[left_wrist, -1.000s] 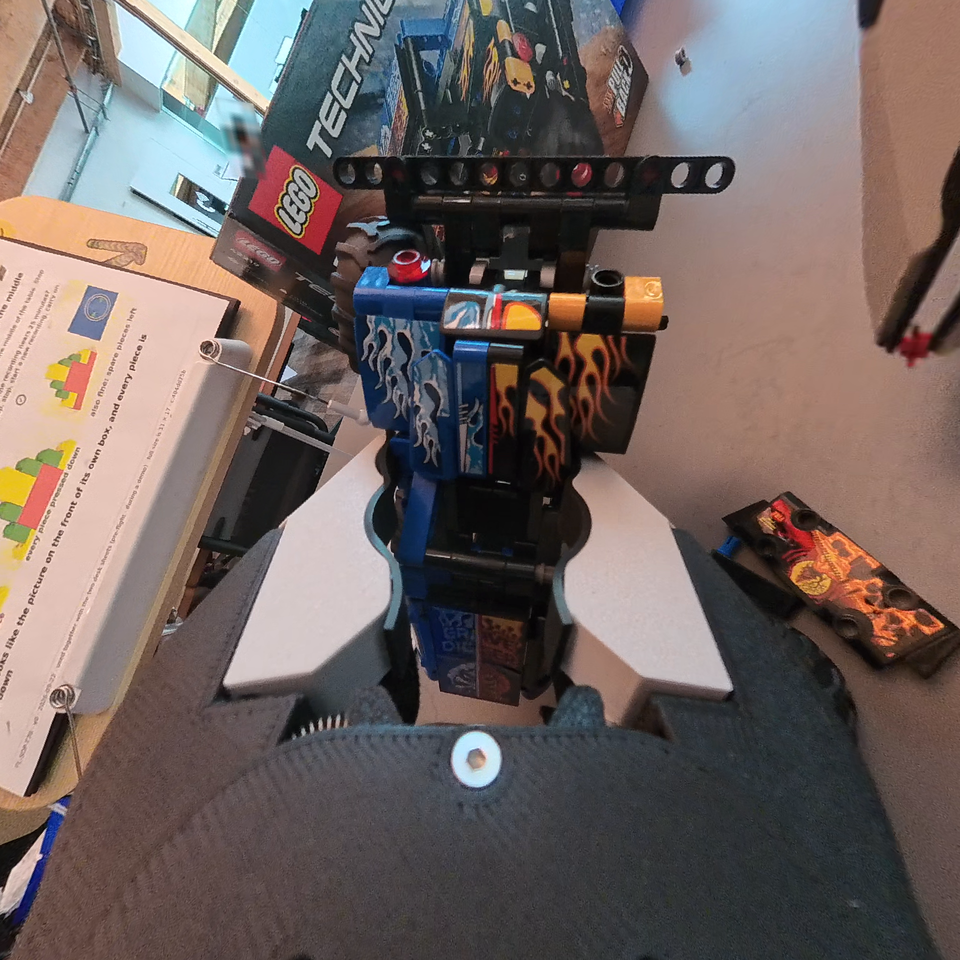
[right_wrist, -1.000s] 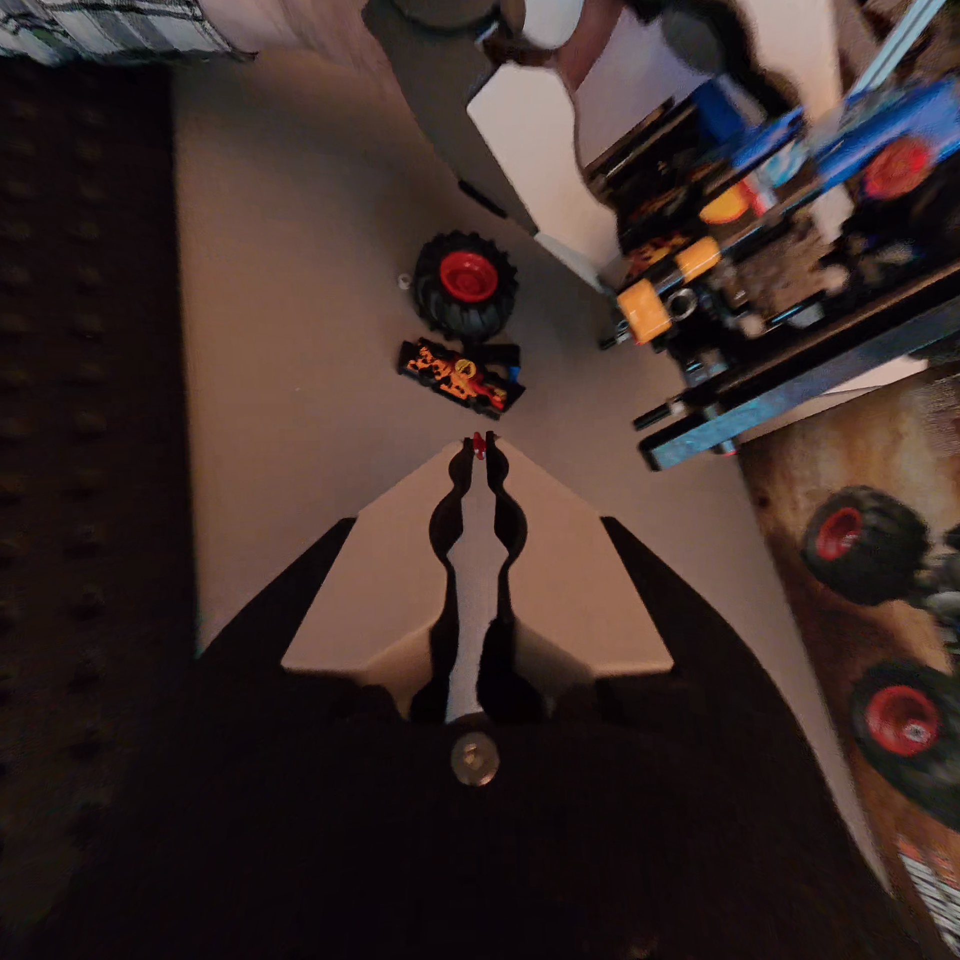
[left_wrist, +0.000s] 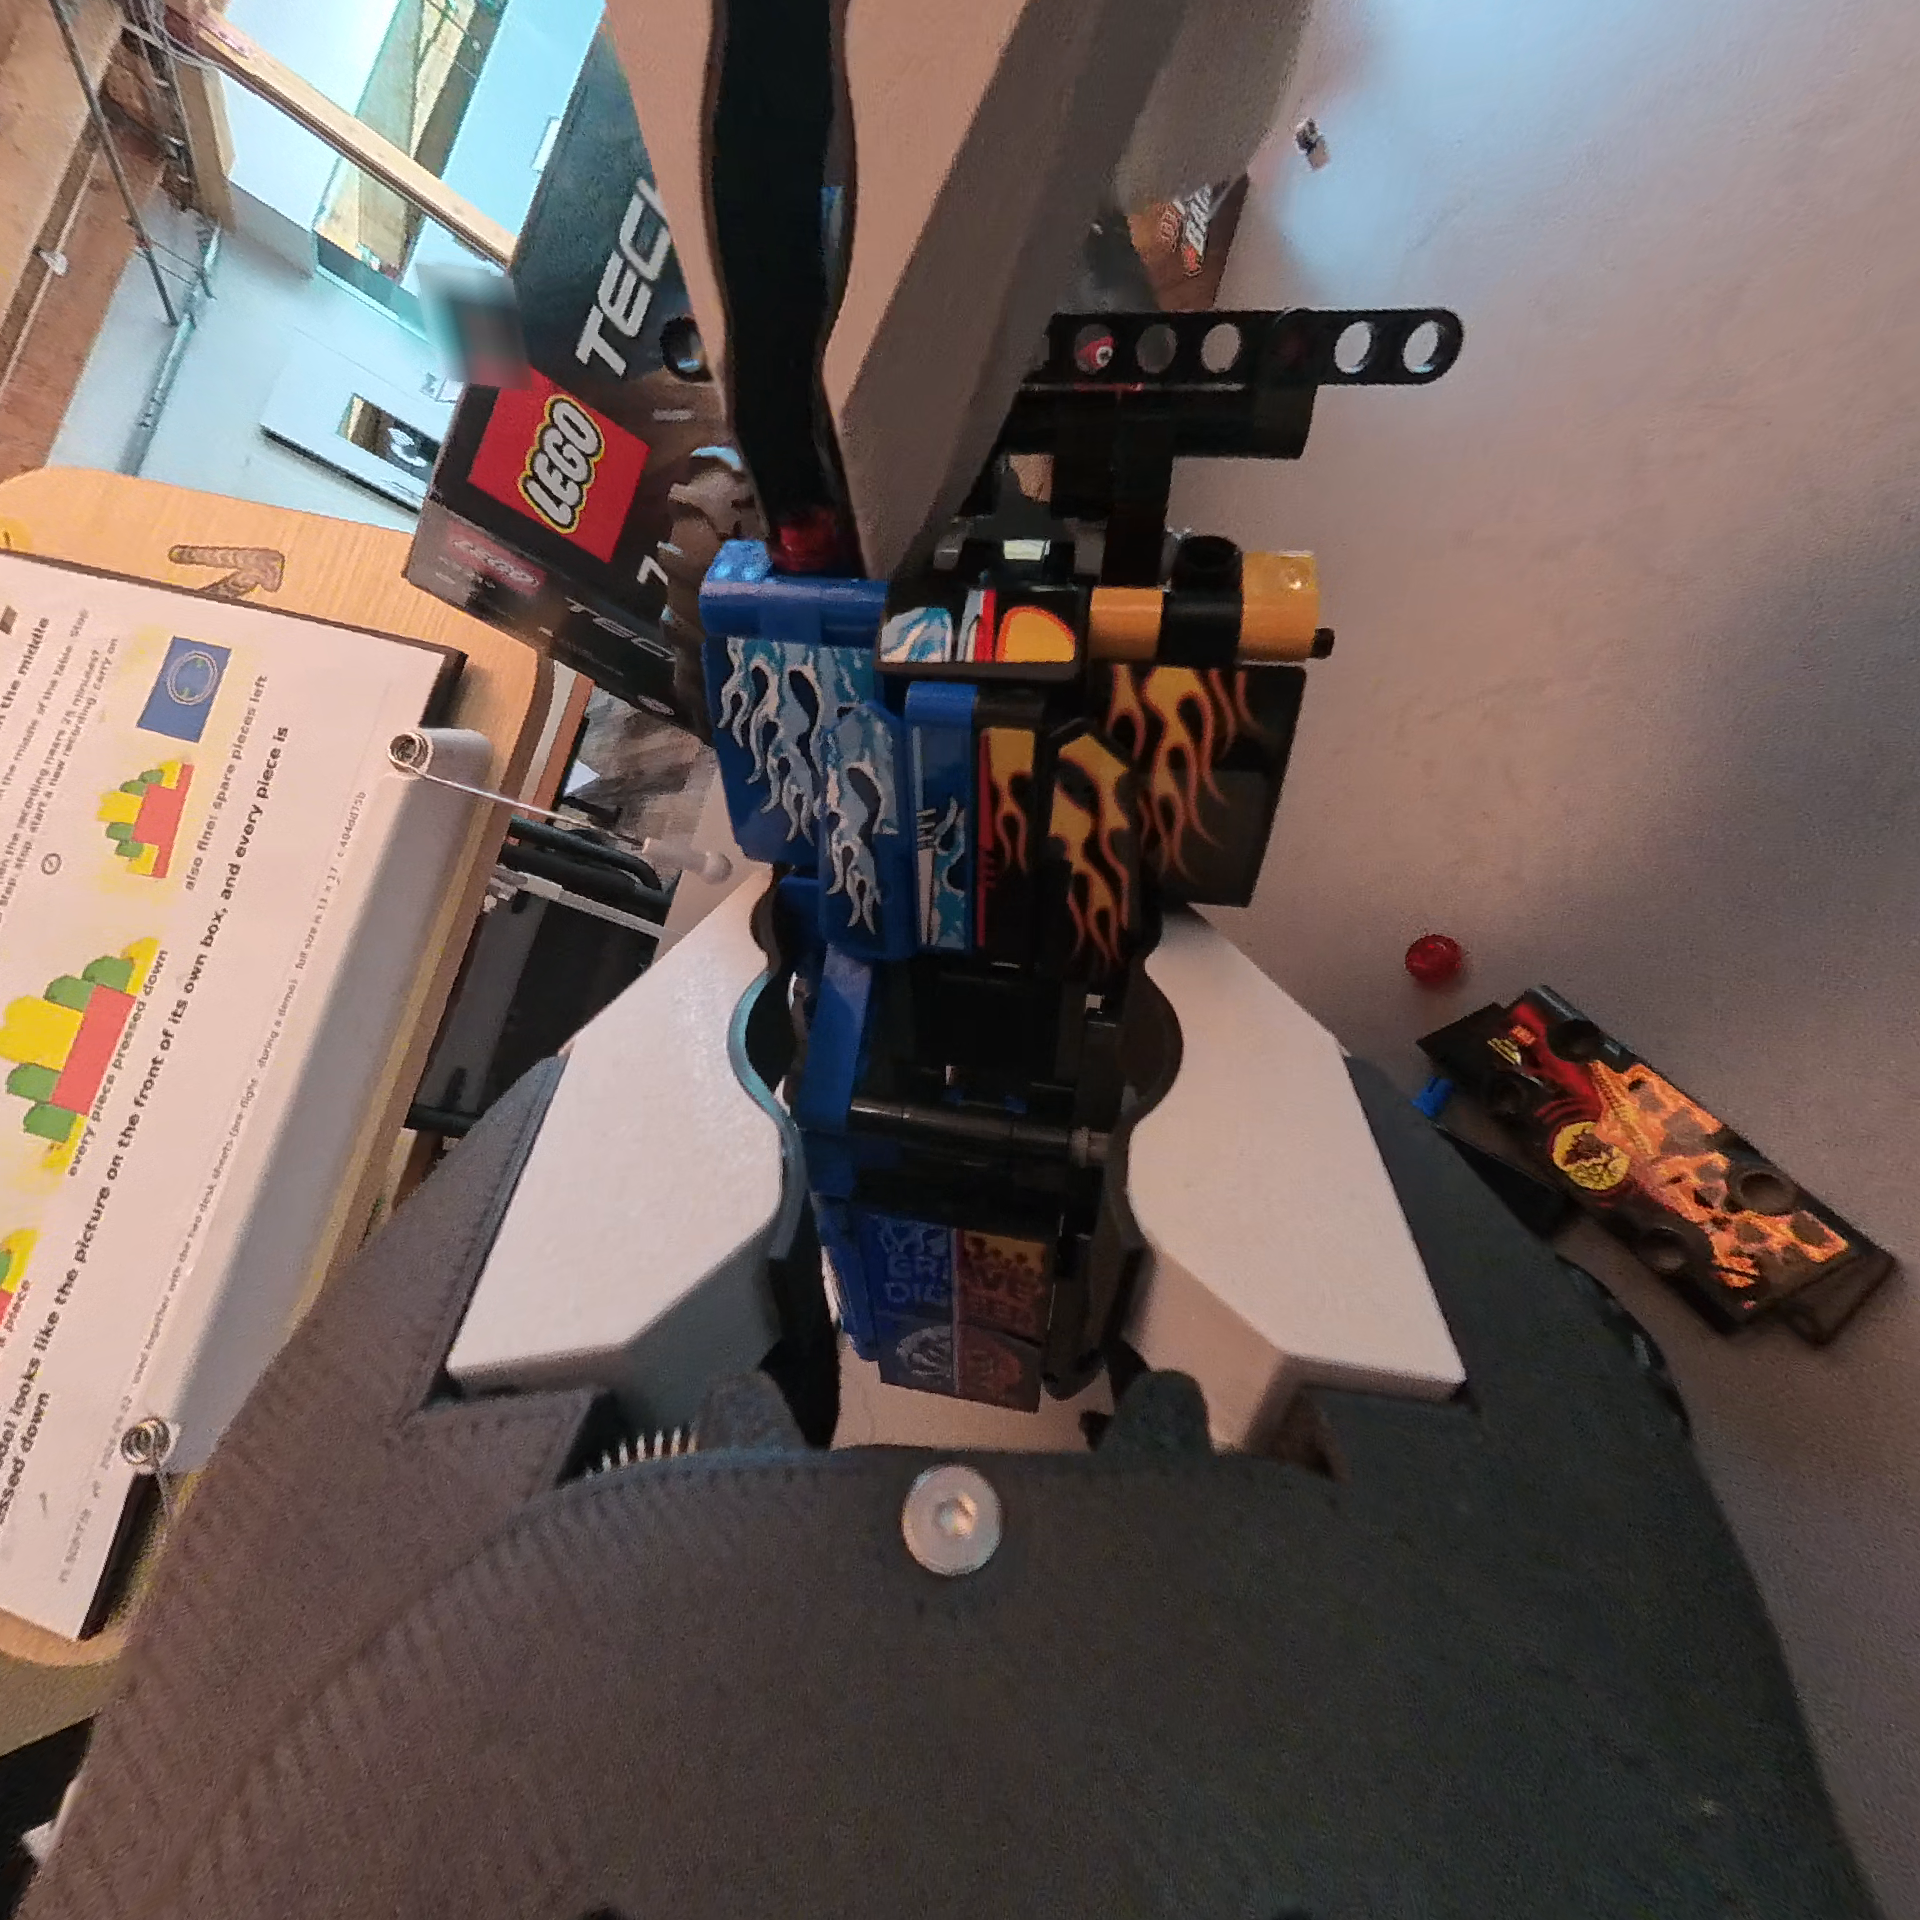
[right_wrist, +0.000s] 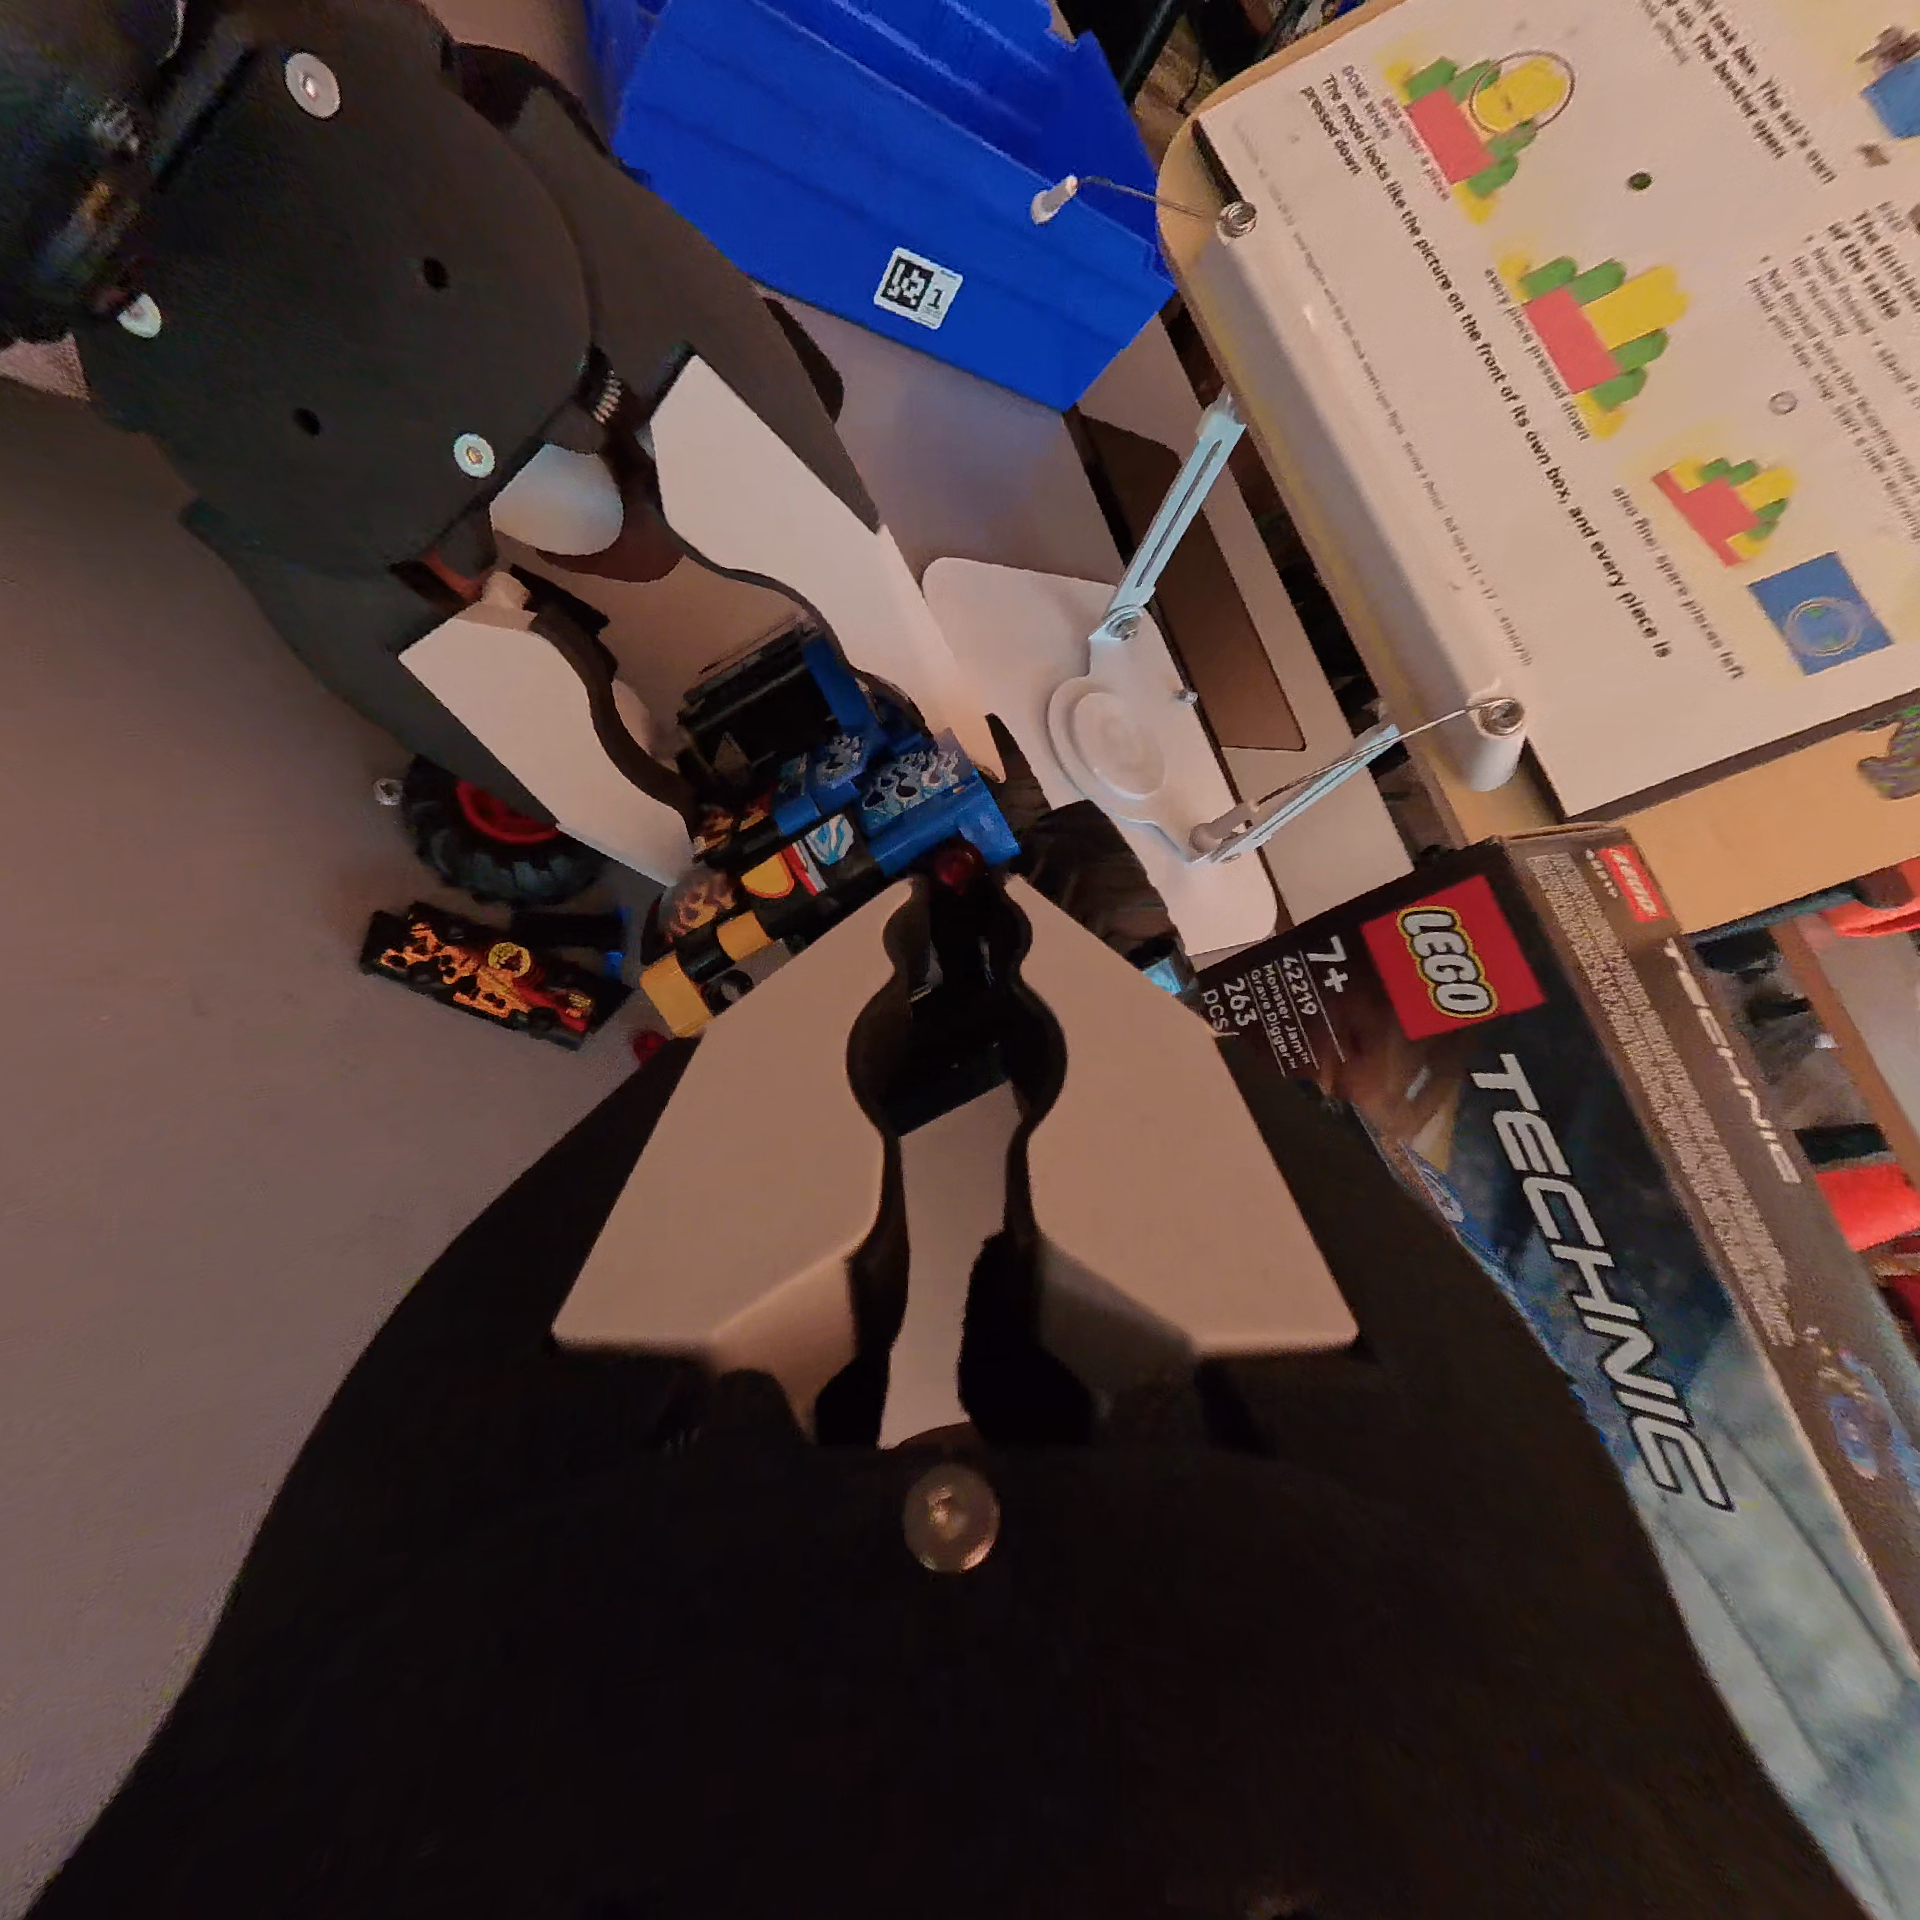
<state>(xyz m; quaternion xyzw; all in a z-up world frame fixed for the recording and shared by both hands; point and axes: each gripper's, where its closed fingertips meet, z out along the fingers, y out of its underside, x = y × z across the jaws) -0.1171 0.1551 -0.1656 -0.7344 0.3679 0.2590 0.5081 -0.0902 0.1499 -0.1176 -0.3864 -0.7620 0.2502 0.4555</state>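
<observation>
toy truck (left_wrist: 977, 831) between left hand-held gripper (left_wrist: 961, 1049) fingers, right hand-held gripper (right_wrist: 961, 894) tips at truck's top, set box (left_wrist: 561, 488) behind, sticker panel (left_wrist: 1652, 1164) on table (left_wrist: 1662, 520) right

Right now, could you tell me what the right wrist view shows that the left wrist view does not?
Only the right wrist view shows the blue bins, a loose black wheel and the white lamp arm. Only the left wrist view shows the black holed beam and a loose red stud. Both show the toy truck clamped in the left gripper, the right gripper pinching a small red piece at it, the flame panel and the set box.
</observation>
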